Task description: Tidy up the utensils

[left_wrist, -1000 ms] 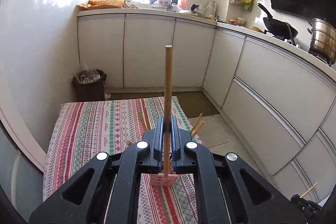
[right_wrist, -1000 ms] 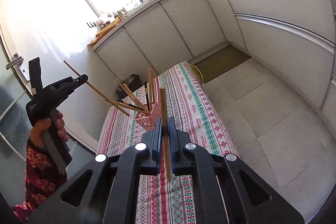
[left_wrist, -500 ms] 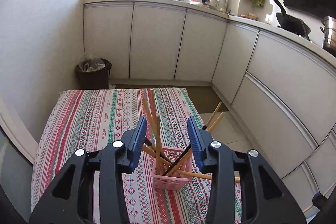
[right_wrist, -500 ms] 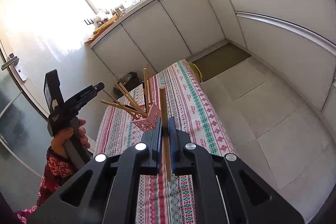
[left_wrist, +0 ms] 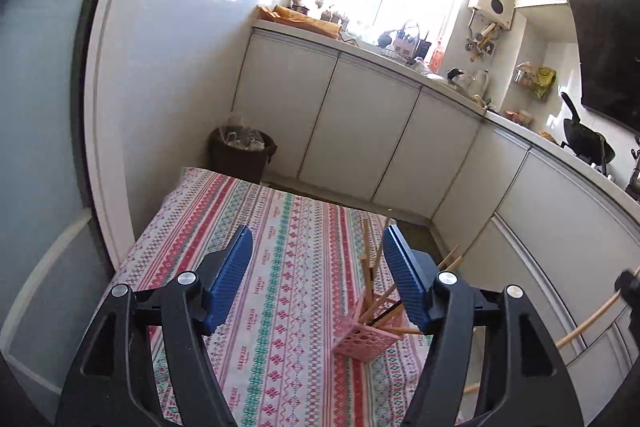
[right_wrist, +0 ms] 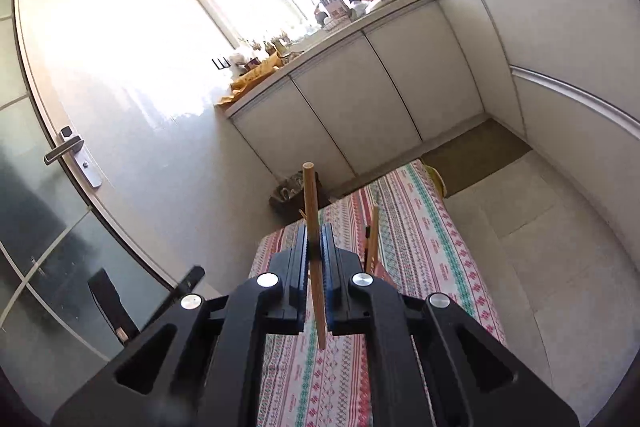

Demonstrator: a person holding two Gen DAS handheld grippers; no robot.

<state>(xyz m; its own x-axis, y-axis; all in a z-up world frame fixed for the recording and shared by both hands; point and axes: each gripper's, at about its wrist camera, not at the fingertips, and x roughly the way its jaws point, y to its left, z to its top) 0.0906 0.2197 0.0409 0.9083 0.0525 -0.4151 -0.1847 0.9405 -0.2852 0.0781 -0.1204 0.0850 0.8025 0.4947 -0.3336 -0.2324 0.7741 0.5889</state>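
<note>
Chopsticks (left_wrist: 378,301) stand splayed in a pink basket (left_wrist: 366,337) on the striped tablecloth (left_wrist: 280,267), near its right edge. Above it, the left gripper (left_wrist: 318,279) gapes wide with nothing between its blue pads. The right gripper (right_wrist: 316,251) pinches one wooden chopstick (right_wrist: 311,227) upright.

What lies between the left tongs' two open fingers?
In the left wrist view, only striped tablecloth lies between the left tongs; the pink basket sits toward the right finger.
</note>
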